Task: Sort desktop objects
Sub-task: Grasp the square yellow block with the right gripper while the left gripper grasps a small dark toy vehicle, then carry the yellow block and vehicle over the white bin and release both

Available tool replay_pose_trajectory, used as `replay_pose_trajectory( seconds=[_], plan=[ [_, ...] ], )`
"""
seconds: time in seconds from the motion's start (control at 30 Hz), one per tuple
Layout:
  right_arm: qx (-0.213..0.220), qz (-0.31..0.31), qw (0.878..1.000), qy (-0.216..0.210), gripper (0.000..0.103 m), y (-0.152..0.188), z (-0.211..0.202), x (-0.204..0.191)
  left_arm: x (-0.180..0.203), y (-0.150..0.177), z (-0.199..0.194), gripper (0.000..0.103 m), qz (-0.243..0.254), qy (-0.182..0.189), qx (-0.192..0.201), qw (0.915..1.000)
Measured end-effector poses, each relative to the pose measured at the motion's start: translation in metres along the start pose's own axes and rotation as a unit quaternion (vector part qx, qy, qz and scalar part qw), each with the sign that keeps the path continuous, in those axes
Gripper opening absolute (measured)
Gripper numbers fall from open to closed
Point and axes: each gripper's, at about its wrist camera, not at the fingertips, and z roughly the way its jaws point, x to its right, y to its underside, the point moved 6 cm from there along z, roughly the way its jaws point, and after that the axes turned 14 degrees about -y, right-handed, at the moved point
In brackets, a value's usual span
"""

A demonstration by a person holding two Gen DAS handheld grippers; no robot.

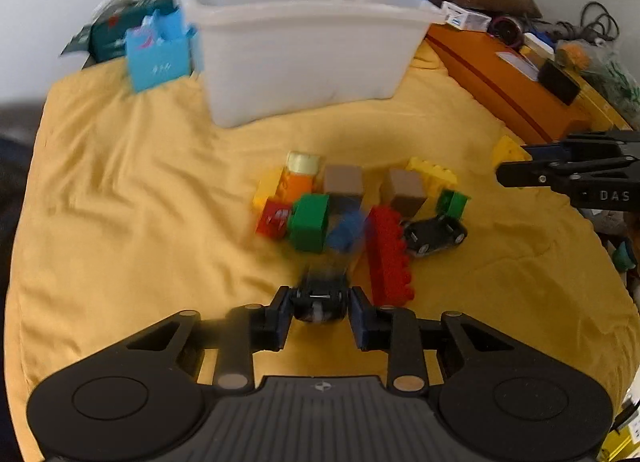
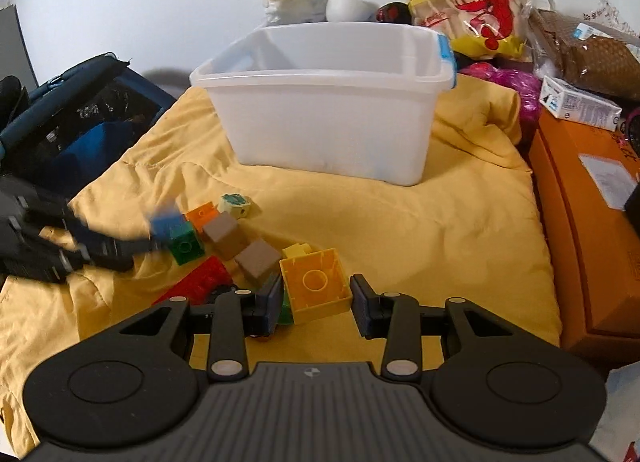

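— Stage?
— Picking up with both claws loaded; binning not yet done. Starting leftmost: left gripper (image 1: 321, 312) clamping a dark thing (image 1: 318, 296), too blurred for naming, low over the cloth (image 1: 120, 190) and just short of the pile.
— Calling for what next?
— Probably lifting and carrying up to the bin (image 1: 304, 16), sitting open beyond the pile. Needing enough height for clearing the rim before letting go.
— Counting the pile, left to right?
— Counting one small red block (image 1: 274, 219), one orange block (image 1: 297, 183), one pale block (image 1: 304, 162), two greens (image 1: 308, 222) (image 1: 454, 202), one blurred blue block (image 1: 346, 231), two browns (image 1: 343, 181) (image 1: 406, 189), one long red brick (image 1: 388, 254), one black car (image 1: 436, 234) and two loose yellows (image 1: 266, 190) (image 1: 432, 174).
— And rightmost?
— Right gripper (image 2: 316, 294) pinching a yellow block (image 2: 316, 282), tilted, hollow underside showing, held up just beside the pile. Judging the same move due: raising, crossing to the bin, releasing inside. Counting one bin only.
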Motion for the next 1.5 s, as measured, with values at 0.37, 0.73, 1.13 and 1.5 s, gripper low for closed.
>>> replay_pose_trajectory(
  seconds=[0.37, 0.73, 1.13, 1.5],
  plan=[
    [0.007, 0.006, 1.000, 0.000, 0.040, 0.002, -0.007, -0.003, -0.005, -0.017, -0.028, 0.033, -0.029, 0.003, 0.074, 0.9968],
    [0.071, 0.006, 0.997, -0.002, 0.040, -0.055, -0.027, -0.002, -0.024, -0.085, -0.069, 0.033, -0.070, -0.009, 0.143, 0.9872],
    [0.104, 0.021, 0.994, 0.003, 0.040, -0.170, -0.032, 0.013, -0.043, -0.187, -0.074, 0.033, -0.082, -0.024, 0.161, 0.9832],
    [0.035, 0.042, 0.998, 0.017, 0.040, -0.204, 0.005, 0.035, -0.049, -0.232, -0.042, 0.033, -0.088, -0.029, 0.121, 0.9883]
  ],
)
